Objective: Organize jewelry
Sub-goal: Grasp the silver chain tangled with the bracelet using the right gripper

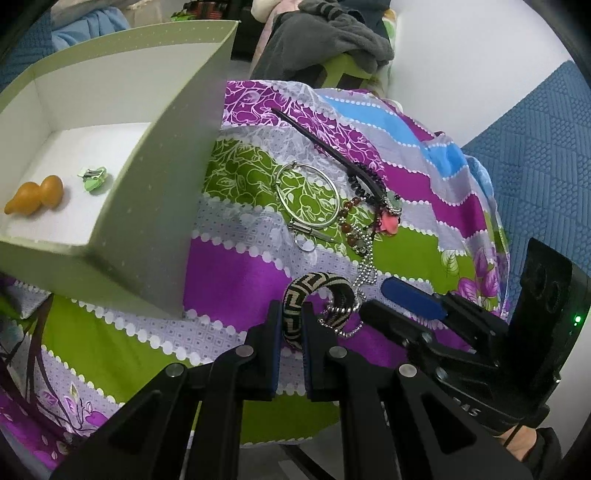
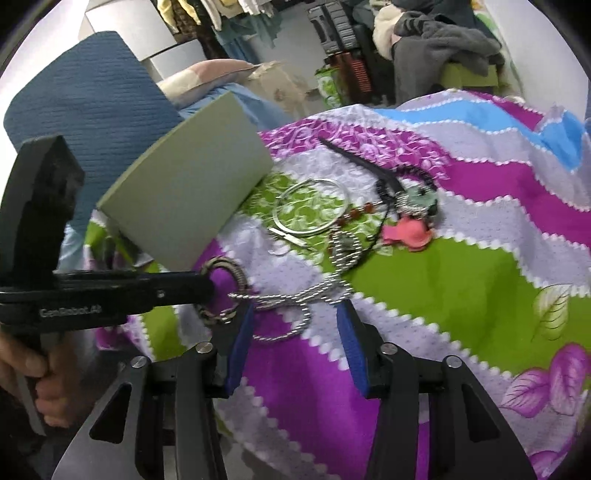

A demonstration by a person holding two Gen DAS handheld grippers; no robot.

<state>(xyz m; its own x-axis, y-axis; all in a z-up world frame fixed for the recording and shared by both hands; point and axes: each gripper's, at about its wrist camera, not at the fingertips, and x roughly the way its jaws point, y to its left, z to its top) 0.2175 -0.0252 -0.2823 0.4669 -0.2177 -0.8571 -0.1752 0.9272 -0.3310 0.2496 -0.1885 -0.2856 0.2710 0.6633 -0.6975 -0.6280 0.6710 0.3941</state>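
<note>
My left gripper (image 1: 291, 317) is shut on a black-and-cream woven bangle (image 1: 314, 295), which also shows in the right wrist view (image 2: 223, 291). A silver ball chain (image 1: 364, 280) is tangled with the bangle. My right gripper (image 2: 295, 321) is open just over the chain (image 2: 295, 299) and shows in the left wrist view (image 1: 402, 306). A pale green box (image 1: 122, 155) at the left holds an orange gourd charm (image 1: 35, 195) and a green clip (image 1: 93, 178). A silver hoop (image 1: 308, 195), brown beads (image 1: 349, 214), a pink flower (image 1: 388, 225) and a black strap (image 1: 321, 142) lie on the cloth.
The jewelry lies on a purple, green and blue patterned cloth (image 1: 236, 273). A blue quilted cushion (image 1: 535, 155) is at the right. Grey clothes (image 1: 332, 33) are piled behind. The box's outer wall (image 2: 192, 199) stands close to the left gripper.
</note>
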